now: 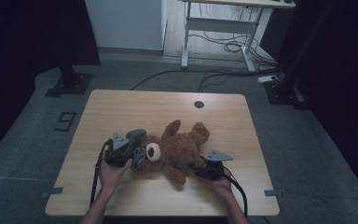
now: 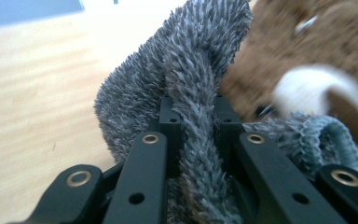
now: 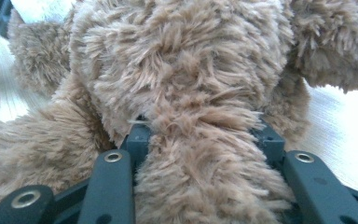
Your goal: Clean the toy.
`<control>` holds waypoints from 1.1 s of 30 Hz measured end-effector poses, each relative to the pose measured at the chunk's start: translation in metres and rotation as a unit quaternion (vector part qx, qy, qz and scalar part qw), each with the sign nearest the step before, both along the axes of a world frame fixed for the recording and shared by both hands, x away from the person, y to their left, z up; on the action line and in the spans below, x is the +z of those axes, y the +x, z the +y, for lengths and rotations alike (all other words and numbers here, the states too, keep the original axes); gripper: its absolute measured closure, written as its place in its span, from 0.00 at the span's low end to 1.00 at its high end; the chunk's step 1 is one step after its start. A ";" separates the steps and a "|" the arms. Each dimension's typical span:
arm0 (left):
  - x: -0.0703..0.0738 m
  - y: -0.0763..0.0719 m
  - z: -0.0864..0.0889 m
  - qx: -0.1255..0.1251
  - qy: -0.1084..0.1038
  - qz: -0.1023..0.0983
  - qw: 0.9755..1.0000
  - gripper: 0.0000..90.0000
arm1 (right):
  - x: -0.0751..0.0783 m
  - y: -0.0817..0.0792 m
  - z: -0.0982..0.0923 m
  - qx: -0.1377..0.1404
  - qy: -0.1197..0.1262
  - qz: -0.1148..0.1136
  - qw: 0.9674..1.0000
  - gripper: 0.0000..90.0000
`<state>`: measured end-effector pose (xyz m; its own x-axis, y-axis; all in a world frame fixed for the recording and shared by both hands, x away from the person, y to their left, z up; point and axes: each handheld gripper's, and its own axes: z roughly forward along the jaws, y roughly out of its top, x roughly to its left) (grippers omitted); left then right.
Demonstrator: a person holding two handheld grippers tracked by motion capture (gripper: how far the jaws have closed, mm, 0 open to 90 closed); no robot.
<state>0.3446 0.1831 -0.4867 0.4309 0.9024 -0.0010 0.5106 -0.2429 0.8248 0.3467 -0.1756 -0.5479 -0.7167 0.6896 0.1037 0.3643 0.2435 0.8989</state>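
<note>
The tabletop (image 1: 121, 112) is carrying a brown bear (image 1: 182, 144), which is lying on its back near the middle, a little toward the person's edge, head pointing to the left side. As I read it, the step in hand is dressing the bear: a grey fuzzy hat (image 1: 136, 140) is being brought up against the bear's head, just left of its white muzzle.

The right tongs (image 1: 204, 169) are sitting at the bear's lower side, and in the right gripper view they are clamped on a thick fold of the bear's plush, steadying it. The left tongs (image 1: 129, 156) are sitting just left of the bear's head; in the left gripper view they are pinched tight on a fold of the hat (image 2: 191, 93), with the ribbed cuff lying beside the muzzle.

The next move is probably calling for the hat's opening to be spread and slid over the crown while the bear is being held down; with only one fold pinched, the cuff may need a fresh grip.

The bear's ears and eyes are hard to make out, the hat's opening is hidden, and the muzzle in the left gripper view is blurring. Whether the hat is already catching on the head, I cannot tell.
</note>
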 end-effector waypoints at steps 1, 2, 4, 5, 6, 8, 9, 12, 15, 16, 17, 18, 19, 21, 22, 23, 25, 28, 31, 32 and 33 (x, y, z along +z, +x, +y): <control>-0.005 0.001 0.004 0.002 -0.004 0.010 1.000 0.88 | 0.000 0.000 0.000 0.000 0.000 0.000 1.000 0.61; -0.011 0.002 0.007 0.003 -0.005 0.022 1.000 0.88 | 0.000 0.000 0.000 -0.001 0.001 0.001 1.000 0.61; -0.023 0.008 0.010 0.001 0.006 0.047 0.999 0.88 | 0.000 0.001 -0.001 -0.001 0.005 0.003 1.000 0.61; -0.026 0.009 0.011 0.000 0.004 0.051 0.999 0.88 | 0.000 0.001 -0.001 -0.001 0.004 0.003 1.000 0.61; -0.028 0.010 0.013 -0.001 -0.003 0.056 0.998 0.88 | 0.000 0.001 -0.001 0.000 0.004 0.003 1.000 0.61; -0.029 0.011 0.012 -0.003 -0.003 0.056 0.998 0.88 | 0.000 0.002 -0.001 0.001 0.006 0.004 1.000 0.61; -0.029 0.012 0.011 -0.003 0.001 0.057 0.998 0.88 | 0.000 0.002 -0.001 0.000 0.007 0.005 1.000 0.61; -0.035 0.013 0.013 -0.006 0.004 0.075 0.997 0.88 | 0.000 0.002 -0.001 0.000 0.005 0.004 1.000 0.61; -0.038 0.011 0.018 -0.007 -0.010 0.083 0.996 0.87 | 0.000 0.001 -0.001 -0.001 0.004 0.004 1.000 0.61; -0.036 0.010 0.020 -0.006 -0.016 0.081 0.997 0.87 | 0.000 0.001 -0.001 -0.001 0.003 0.003 1.000 0.61; -0.033 0.008 0.021 -0.006 -0.025 0.075 0.997 0.87 | 0.000 0.001 -0.001 -0.001 0.003 0.003 1.000 0.61; -0.029 0.006 0.023 -0.007 -0.036 0.067 0.997 0.87 | 0.000 0.001 -0.001 -0.001 0.003 0.003 1.000 0.61; -0.023 0.005 0.024 -0.009 -0.043 0.060 0.997 0.87 | 0.000 0.001 -0.001 -0.002 0.003 0.003 1.000 0.61; -0.011 0.002 0.022 -0.016 -0.051 0.042 0.998 0.87 | 0.000 0.000 -0.001 -0.002 0.000 -0.001 1.000 0.62; -0.004 0.001 0.020 -0.019 -0.057 0.030 0.998 0.87 | 0.000 0.000 -0.001 -0.002 -0.003 -0.005 1.000 0.62; 0.003 0.001 0.016 -0.025 -0.062 0.019 0.998 0.87 | 0.000 -0.001 0.000 -0.002 -0.005 -0.007 1.000 0.62; 0.016 0.002 0.006 -0.037 -0.064 -0.001 0.997 0.87 | 0.000 -0.002 0.000 -0.002 -0.008 -0.013 1.000 0.62; 0.033 0.013 -0.017 -0.059 -0.053 -0.008 0.997 0.87 | 0.000 -0.002 0.000 -0.003 -0.009 -0.015 1.000 0.62; 0.043 0.032 -0.037 -0.071 -0.044 0.001 0.997 0.87 | 0.000 -0.002 0.000 -0.003 -0.010 -0.016 1.000 0.62; 0.044 0.038 -0.043 -0.072 -0.046 0.008 0.996 0.87 | 0.001 -0.003 0.000 -0.002 -0.012 -0.017 1.000 0.62; 0.043 0.044 -0.048 -0.075 -0.046 0.015 0.996 0.87 | 0.001 -0.002 0.000 -0.002 -0.014 -0.018 1.000 0.62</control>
